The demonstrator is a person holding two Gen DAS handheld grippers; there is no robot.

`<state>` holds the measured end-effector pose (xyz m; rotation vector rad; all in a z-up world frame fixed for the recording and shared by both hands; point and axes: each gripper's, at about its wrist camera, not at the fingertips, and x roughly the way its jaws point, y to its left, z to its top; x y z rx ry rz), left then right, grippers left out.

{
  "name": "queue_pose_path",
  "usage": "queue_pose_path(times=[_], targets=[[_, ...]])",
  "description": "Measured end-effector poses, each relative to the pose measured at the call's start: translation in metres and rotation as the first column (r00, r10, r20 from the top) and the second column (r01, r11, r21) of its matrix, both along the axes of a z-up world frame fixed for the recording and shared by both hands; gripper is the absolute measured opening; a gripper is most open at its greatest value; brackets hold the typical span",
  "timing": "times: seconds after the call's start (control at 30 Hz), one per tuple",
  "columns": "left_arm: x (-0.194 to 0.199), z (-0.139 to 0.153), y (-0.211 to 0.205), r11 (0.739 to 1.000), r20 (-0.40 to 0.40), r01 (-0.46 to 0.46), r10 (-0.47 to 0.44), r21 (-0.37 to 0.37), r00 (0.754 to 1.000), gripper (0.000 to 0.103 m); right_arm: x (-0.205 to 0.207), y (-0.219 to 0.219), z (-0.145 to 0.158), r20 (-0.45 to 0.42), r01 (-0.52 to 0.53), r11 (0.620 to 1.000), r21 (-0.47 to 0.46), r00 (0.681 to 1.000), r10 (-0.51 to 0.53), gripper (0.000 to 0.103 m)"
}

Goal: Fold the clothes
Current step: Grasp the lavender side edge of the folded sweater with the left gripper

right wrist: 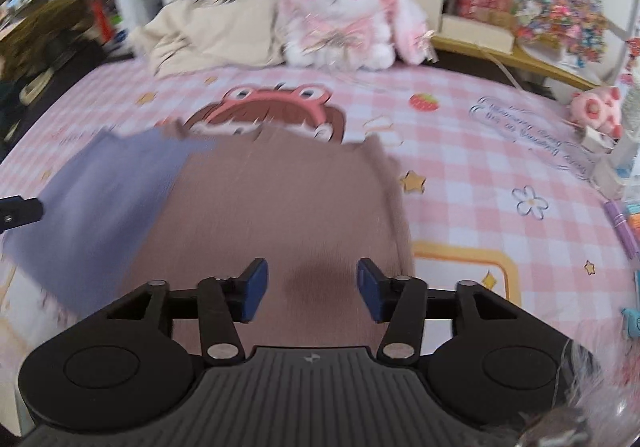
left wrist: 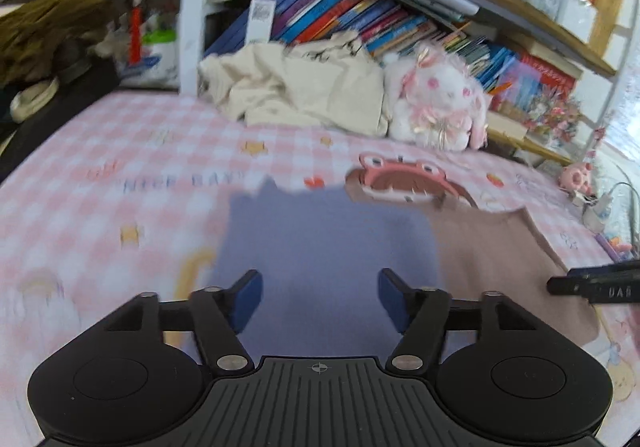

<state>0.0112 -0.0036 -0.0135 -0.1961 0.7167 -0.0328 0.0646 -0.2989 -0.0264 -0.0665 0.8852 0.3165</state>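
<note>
A lavender cloth [left wrist: 320, 247] lies flat on the pink checked bed sheet [left wrist: 120, 167], and a dusty-pink cloth [left wrist: 500, 259] lies beside it on the right, their edges overlapping. My left gripper [left wrist: 320, 297] is open and empty above the lavender cloth. My right gripper [right wrist: 312, 289] is open and empty above the dusty-pink cloth [right wrist: 280, 199], with the lavender cloth [right wrist: 100, 199] to its left. The right gripper's tip shows at the right edge of the left wrist view [left wrist: 592, 287]. Both views are motion-blurred.
A crumpled cream garment [left wrist: 296, 87] and a white and pink plush rabbit [left wrist: 440, 103] sit at the far side of the bed against a bookshelf [left wrist: 360, 15]. A small pink toy [right wrist: 596, 109] and clutter lie at the right edge. Dark things [left wrist: 40, 59] sit at left.
</note>
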Motion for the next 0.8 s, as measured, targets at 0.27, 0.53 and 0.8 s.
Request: queue_pose_path(times=[0.27, 0.53, 0.8], targets=[[-0.042, -0.010, -0.079, 0.992, -0.053, -0.122, 0.123, 0.019, 0.991, 0.086, -0.030, -0.024, -0.007, 0.022, -0.200, 0.979, -0.046, 0.979, 0.201, 0.071], [-0.053, -0.004, -0.094, 0.983, -0.068, -0.183, 0.181, -0.034, 0.981, 0.086, -0.044, -0.032, -0.005, 0.043, -0.320, 0.947, -0.038, 0.946, 0.322, 0.072], [-0.061, -0.040, -0.016, 0.767, -0.194, -0.483, 0.445, -0.422, 0.875, 0.084, -0.034, -0.029, -0.007, 0.024, -0.304, 0.952, -0.047, 0.952, 0.305, 0.073]])
